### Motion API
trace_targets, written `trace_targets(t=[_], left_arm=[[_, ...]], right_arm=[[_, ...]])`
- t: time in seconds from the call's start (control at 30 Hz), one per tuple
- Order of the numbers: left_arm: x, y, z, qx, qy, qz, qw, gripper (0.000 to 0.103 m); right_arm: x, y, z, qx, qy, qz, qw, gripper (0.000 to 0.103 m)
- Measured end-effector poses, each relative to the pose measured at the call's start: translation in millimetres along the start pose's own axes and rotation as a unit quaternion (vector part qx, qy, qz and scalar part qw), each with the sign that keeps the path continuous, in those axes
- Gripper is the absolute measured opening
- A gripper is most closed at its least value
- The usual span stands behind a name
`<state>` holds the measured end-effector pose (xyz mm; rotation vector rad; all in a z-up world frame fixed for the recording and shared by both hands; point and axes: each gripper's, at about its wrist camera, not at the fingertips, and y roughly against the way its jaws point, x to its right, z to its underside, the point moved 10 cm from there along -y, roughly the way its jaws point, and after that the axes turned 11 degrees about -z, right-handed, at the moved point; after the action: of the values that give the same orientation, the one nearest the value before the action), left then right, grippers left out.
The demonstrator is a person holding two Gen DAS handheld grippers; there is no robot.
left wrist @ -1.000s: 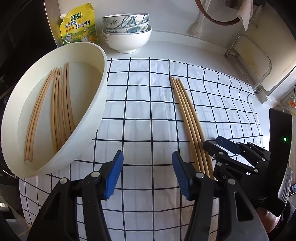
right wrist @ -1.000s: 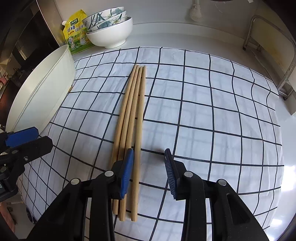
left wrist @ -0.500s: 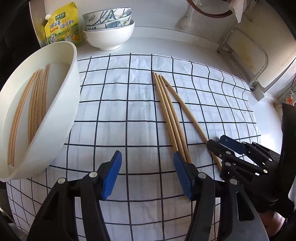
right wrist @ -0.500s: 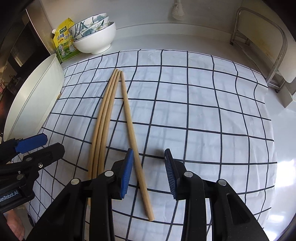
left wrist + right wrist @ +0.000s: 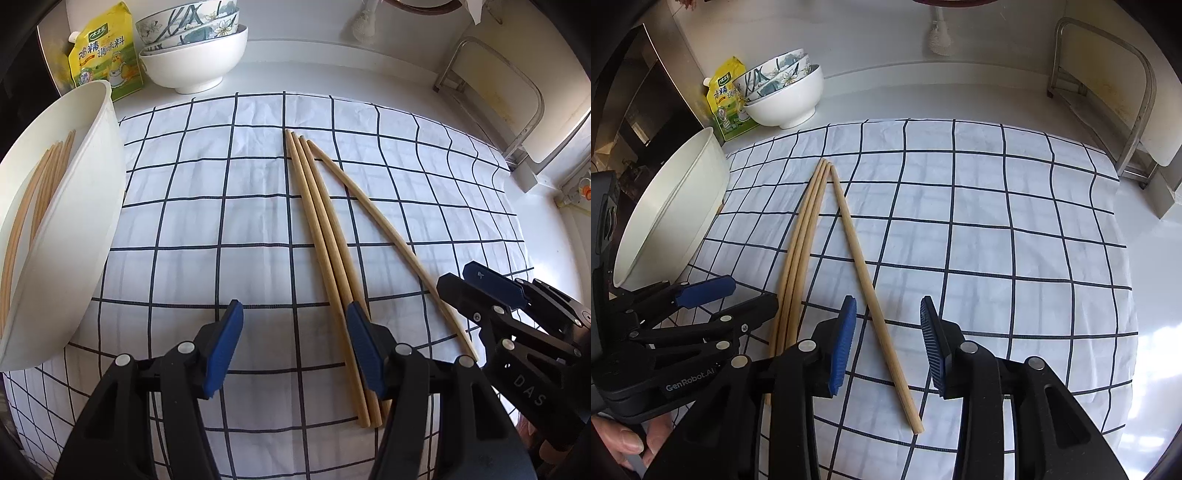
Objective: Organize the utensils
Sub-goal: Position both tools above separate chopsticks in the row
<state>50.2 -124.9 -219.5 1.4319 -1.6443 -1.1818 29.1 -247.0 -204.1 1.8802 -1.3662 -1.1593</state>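
In the left wrist view, the left gripper [image 5: 293, 345] hangs over the checked cloth [image 5: 207, 206] with its jaws parted and nothing between them; its right pad sits just over the near ends of the bundle of three chopsticks [image 5: 325, 240], which lie touching side by side, likely because they have been left as one lot to lift together. A fourth, the single chopstick [image 5: 384, 225], fans away from that bundle toward the right gripper [image 5: 476, 291], whose dark fingers cover its near end. At the left edge the white tub [image 5: 92, 206] stands tilted on the cloth's border, with more chopsticks in the tub [image 5: 40, 184]; it looks like the collecting place, and the frame cuts off its near side. The bowls [image 5: 195, 55] and the yellow pouch [image 5: 103, 55] stand behind, off the cloth. In the right wrist view, the right gripper [image 5: 888, 343] straddles the single chopstick [image 5: 871, 288] with its jaws narrowly apart, neither pad pressing the wood, seemingly lined up for a pinch. The bundle [image 5: 801, 243] runs under the left gripper [image 5: 735, 306], so its near ends are hidden. Here the tub [image 5: 672, 221] shows only its outer wall, its contents unseen, and a fingertip [image 5: 624, 443] shows at the lower left corner.
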Motion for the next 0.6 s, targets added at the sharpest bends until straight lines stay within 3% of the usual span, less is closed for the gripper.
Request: trace_targets(t=[0.3,0.6], left_arm=[[-4,-6,5,-0.009,-0.014,-0.037,0.9992,0.058],[-43,-7,14,-0.016,0.012,-0.060,0.9980,0.061]], right_arm=[[2,-2,1,-0.003,-0.003,0.003,1.000,0.035],[-2,-14,-1,-0.013,0.008,0.004,1.000,0.035]])
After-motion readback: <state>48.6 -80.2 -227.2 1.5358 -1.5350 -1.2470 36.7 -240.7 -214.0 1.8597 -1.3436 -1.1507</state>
